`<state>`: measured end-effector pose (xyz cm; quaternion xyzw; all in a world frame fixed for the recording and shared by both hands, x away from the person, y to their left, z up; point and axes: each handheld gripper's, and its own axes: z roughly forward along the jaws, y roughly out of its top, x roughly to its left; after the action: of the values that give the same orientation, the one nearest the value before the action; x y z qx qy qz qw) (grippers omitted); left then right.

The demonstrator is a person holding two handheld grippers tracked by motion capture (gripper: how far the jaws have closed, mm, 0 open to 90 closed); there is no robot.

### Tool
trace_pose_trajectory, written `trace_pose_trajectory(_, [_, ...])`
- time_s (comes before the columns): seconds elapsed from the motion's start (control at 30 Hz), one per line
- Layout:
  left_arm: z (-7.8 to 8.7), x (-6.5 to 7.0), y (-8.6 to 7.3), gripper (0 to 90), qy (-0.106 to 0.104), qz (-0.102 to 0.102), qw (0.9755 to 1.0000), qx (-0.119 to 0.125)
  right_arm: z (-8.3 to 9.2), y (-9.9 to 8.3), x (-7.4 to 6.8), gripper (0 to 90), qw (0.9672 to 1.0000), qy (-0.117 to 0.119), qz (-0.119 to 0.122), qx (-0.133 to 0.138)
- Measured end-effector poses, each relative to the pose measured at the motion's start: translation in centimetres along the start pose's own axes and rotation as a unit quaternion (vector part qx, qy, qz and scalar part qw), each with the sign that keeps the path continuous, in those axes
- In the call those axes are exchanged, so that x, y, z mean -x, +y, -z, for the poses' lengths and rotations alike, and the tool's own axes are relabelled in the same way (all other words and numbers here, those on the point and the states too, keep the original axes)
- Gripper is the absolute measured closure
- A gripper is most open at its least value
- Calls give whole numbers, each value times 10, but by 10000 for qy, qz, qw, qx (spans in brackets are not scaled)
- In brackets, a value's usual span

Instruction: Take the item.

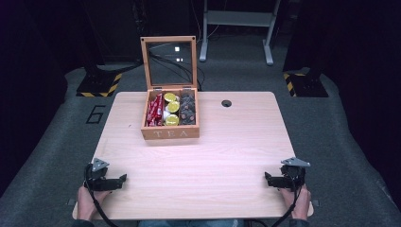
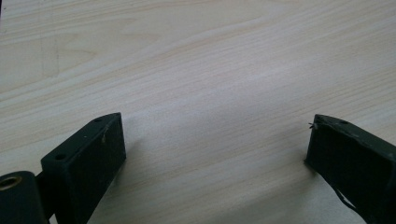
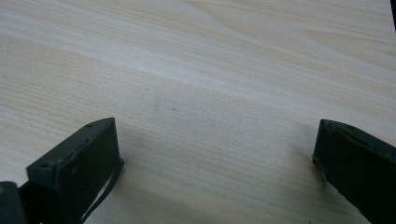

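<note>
A wooden box marked TEA stands open at the far middle of the table, its glass lid upright. Inside lie red packets, yellow-green capsules and dark capsules in three rows. My left gripper rests at the near left edge, held by a hand. In the left gripper view it is open over bare wood. My right gripper sits at the near right edge in the other hand. Its jaws in the right gripper view stand wide apart, nothing between them.
A round cable hole is in the tabletop right of the box. Grey carpet surrounds the table. Beyond it stand a white frame's legs and two bases with yellow-black stripes.
</note>
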<state>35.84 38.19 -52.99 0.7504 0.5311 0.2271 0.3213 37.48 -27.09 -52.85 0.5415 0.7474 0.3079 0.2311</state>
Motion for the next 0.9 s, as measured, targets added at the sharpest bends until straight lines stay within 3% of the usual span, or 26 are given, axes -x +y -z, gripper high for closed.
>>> trace_pose_trajectory(0.1, [1,0,2,66,-100,18,9999,-63,0,0,0,0,10000,8,15,-6])
trace_pose_trajectory(0.37, [0,7,16,61,-236,36,9997,113,0,0,1,0,10000,21,-19,4])
trace_pose_trajectory(0.9, [0,15,49,69,-514,-175,9982,271,0,-1,1,0,10000,27,-29,16])
